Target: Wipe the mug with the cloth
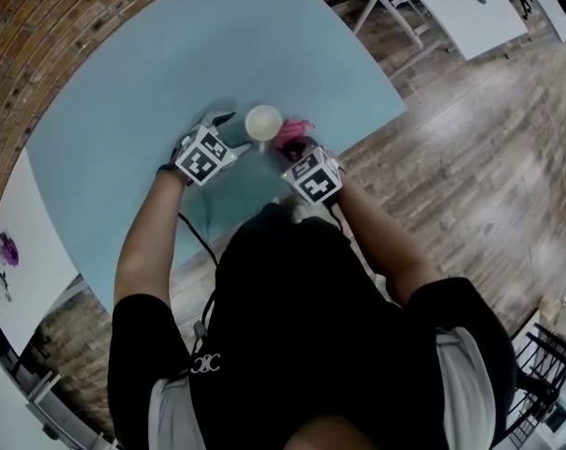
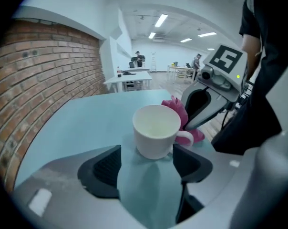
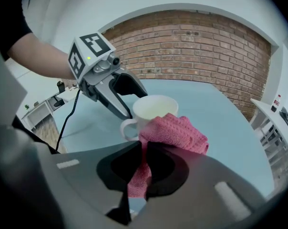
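A white mug [image 1: 263, 122] stands upright and empty on the light blue table [image 1: 152, 92]. In the left gripper view the mug [image 2: 156, 130] sits just past my left gripper [image 2: 146, 162], whose jaws stand open with nothing between them; its handle points right. My right gripper [image 3: 143, 151] is shut on a pink cloth [image 3: 175, 130], which bunches against the mug [image 3: 153, 109] on its handle side. From the head view the cloth [image 1: 292, 137] lies right of the mug, the left gripper [image 1: 217, 126] left of it and the right gripper [image 1: 302, 150] beside the cloth.
The table's near edge runs just under both hands, with wooden floor [image 1: 470, 157] beyond it to the right. A brick wall [image 3: 196, 46] borders the table's far side. White tables [image 2: 132, 78] stand farther off in the room.
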Motion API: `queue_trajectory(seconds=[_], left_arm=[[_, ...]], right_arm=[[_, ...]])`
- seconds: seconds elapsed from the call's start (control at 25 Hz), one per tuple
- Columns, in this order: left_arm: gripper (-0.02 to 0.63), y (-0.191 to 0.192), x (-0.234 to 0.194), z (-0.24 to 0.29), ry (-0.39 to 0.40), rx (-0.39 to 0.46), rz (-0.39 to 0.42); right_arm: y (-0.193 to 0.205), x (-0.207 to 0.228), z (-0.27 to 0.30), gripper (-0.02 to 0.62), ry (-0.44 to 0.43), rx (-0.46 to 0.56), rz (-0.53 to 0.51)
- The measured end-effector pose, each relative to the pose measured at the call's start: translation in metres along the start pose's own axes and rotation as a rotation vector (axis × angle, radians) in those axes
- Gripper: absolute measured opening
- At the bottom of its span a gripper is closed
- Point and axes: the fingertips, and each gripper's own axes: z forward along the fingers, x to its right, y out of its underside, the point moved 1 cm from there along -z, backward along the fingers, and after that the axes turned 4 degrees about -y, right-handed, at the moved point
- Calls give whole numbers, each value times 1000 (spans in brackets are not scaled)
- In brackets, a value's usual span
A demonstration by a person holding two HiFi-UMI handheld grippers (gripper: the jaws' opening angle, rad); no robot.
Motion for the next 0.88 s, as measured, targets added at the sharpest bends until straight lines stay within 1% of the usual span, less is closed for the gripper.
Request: queue_trajectory(seconds=[0.12,0.16,0.28,0.36,0.44,0.6,0.76,0.88], left_arm=[[378,-14,7,11,81,-25,130],[384,-16,8,14,105,-33,152],[405,-18,15,23,194,-49,187],[403,-19,18,27,226,-59,224],[366,-18,19,32,228,-70,253],[365,-17,18,34,215,-67,241],[362,-17,19,34,191,-62,202],[362,-18,19,34,178,-64,176]], right_arm=[[0,1,-3,38,-14,-7,-2],[0,2,-3,38,-15,-12,-9],[0,4,-3,38,-14,-28,-24],[0,6,-4,38,-10,-34,-26],[1,9,-6,38,-5,-36,-26],[1,11,-5,38,-5,-43,-43],[0,9,-4,38,-5,-59,-122],[-9,-1,-12,38,-46,-48,-208]])
